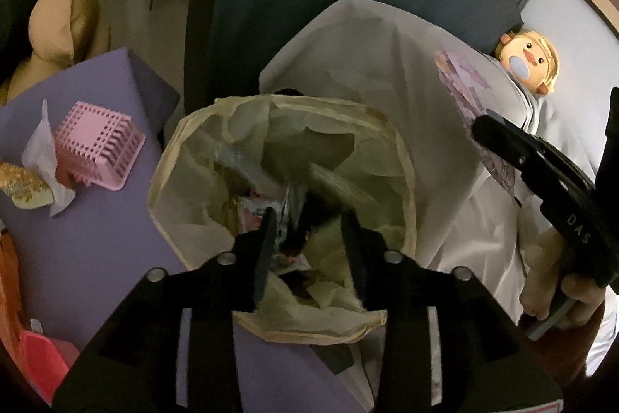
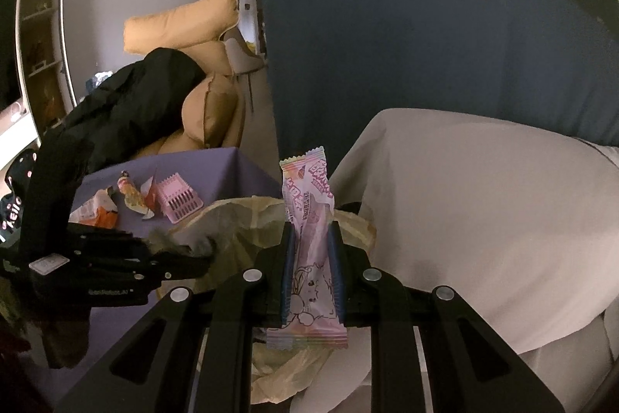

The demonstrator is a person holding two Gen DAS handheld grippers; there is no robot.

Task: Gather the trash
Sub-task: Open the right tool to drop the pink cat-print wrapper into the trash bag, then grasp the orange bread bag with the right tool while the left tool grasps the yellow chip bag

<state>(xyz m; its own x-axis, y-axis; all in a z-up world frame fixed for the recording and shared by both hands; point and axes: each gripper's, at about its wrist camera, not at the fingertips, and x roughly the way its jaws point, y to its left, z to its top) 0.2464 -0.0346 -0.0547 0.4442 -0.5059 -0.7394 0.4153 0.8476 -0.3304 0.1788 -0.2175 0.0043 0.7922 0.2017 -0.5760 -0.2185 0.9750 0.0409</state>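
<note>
Between the right tongs [image 2: 311, 250], clamped at mid-length, stands a pink printed snack wrapper [image 2: 309, 219]: light, limp, slippery film, best pinched across its flat middle. Over the cream plastic-lined trash bag [image 1: 402, 157], the left tongs [image 1: 309, 231] stand apart, empty. Beyond, more wrappers [image 2: 104, 211] lie on the purple surface [image 1: 108, 219].

purple-covered table, bit of a mess

The purple cloth-covered table [image 1: 100, 227] carries an upturned pink plastic lattice basket [image 1: 96, 149], crumpled wrappers [image 2: 116, 204] and a white tissue [image 1: 38, 146].
</note>
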